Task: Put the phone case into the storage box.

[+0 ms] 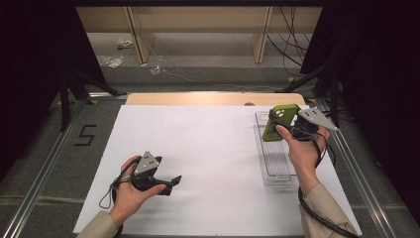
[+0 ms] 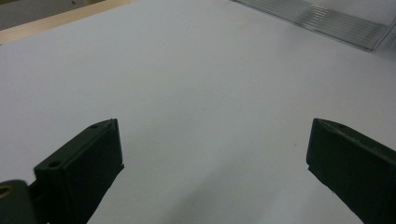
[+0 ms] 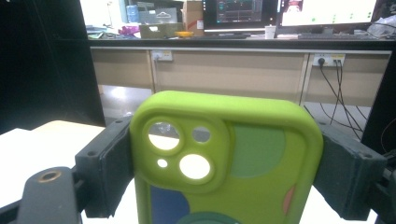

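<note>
A lime-green phone case (image 1: pixel 278 122) with camera cutouts is held up in the air at the right, over the far end of a clear plastic tray (image 1: pixel 275 166). My right gripper (image 1: pixel 293 120) is shut on it. In the right gripper view the green case (image 3: pixel 233 158) stands upright, back side facing the camera, and both black pads (image 3: pixel 106 163) press its two long sides. My left gripper (image 1: pixel 171 182) rests low over the white sheet at the front left, held in a hand. Its jaws stand wide apart in the left gripper view with only bare white sheet (image 2: pixel 205 107) between them.
The white sheet (image 1: pixel 198 148) covers most of the table, with a wooden strip (image 1: pixel 213 98) along its far edge. The ribbed tray corner (image 2: pixel 327 21) lies ahead of the left gripper. Dark stand legs (image 1: pixel 74 84) flank the table. Benches, cables and monitors stand beyond.
</note>
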